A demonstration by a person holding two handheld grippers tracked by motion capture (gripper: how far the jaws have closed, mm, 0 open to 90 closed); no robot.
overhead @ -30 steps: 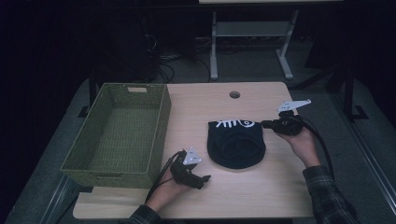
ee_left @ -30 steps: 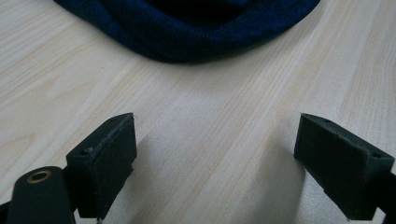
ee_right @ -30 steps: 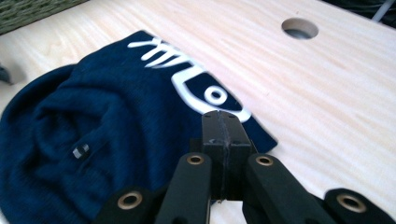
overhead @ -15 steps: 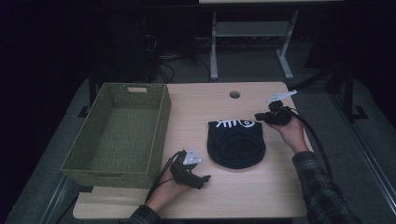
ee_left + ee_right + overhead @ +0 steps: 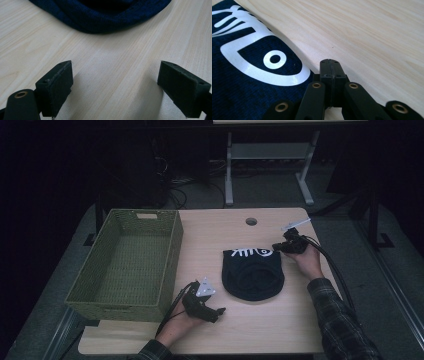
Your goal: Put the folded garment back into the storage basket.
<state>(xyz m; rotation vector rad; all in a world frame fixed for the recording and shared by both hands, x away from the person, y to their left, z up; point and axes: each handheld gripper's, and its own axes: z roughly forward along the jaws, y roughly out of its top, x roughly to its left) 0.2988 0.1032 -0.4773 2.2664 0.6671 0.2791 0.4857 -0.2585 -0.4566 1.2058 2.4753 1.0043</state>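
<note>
Showing an unreadable white print, the dark garment (image 5: 253,272) touches the right tool (image 5: 276,247).

On the table (image 5: 240,330) there is one hat (image 5: 252,272) (dark blue, with one white print on it) and one basket (image 5: 127,265), green and woven. There are two grippers: one left gripper (image 5: 220,311) and one right gripper (image 5: 275,247). Each gripper has two black jaws. The table has one round hole (image 5: 251,221) near its far edge.
</note>
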